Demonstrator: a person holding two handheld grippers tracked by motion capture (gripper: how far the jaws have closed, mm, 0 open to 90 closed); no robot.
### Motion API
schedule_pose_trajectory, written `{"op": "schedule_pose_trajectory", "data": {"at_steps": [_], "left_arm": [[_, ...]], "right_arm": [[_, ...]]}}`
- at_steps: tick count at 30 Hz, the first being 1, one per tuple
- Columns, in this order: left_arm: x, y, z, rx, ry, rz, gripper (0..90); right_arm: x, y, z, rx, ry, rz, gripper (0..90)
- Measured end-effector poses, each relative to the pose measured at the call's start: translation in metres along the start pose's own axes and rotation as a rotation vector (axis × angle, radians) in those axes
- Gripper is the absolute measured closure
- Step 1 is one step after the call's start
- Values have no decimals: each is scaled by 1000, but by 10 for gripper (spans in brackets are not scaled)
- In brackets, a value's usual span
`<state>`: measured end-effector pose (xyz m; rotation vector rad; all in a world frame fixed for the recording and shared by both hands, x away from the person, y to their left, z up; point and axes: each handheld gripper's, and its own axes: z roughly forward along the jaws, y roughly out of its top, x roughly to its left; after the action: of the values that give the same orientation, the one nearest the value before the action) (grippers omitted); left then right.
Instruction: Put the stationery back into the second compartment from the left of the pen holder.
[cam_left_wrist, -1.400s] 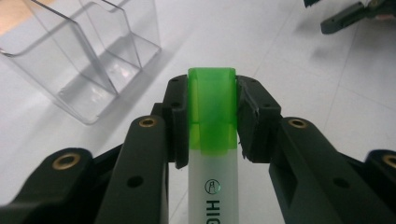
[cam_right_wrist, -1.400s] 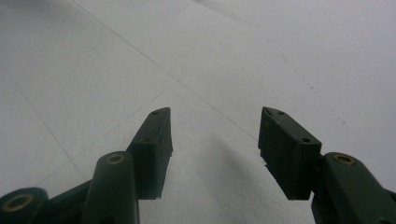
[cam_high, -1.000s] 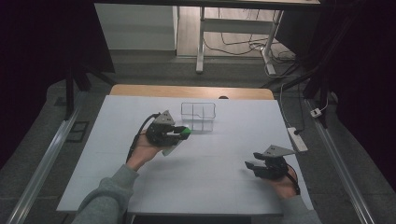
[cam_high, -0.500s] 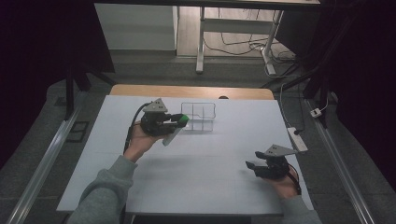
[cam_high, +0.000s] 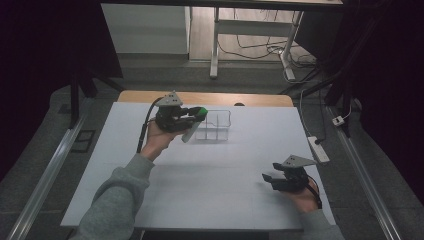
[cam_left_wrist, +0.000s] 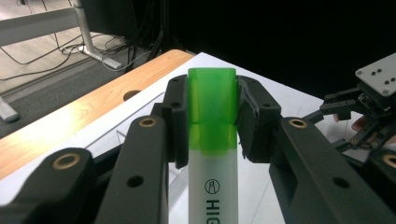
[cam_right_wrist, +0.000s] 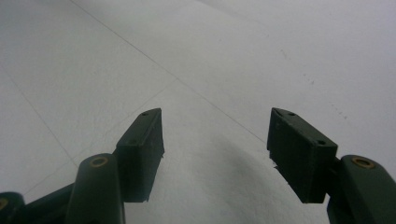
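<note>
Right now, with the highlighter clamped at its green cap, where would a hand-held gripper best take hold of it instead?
Probably on the white barrel, below the green cap, coming from either flat side across its width. The left hand-held gripper presses on the cap alone, which could pull off; the highlighter hangs tilted beside the clear tray, so the long straight barrel offers the steadier hold.

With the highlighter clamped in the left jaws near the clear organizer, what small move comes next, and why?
Probably carry the highlighter slightly further over the clear organizer and tip it downward: the left gripper holds it firmly beside the organizer's near-left edge.
</note>
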<state>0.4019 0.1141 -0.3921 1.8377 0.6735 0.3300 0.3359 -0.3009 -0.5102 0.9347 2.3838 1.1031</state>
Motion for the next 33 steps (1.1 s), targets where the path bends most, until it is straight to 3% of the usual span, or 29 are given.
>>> {"op": "schedule_pose_trajectory", "data": {"at_steps": [18,22,33], "left_arm": [[1,22,36,7,3,43,665],[5,27,42,9,4,36,665],[19,39,62,6,50,42,665]], "right_arm": [[-1,0,0,-15,14,21,356],[-1,0,0,-12,12,15,356],[0,0,0,-3,11,9,357]]}}
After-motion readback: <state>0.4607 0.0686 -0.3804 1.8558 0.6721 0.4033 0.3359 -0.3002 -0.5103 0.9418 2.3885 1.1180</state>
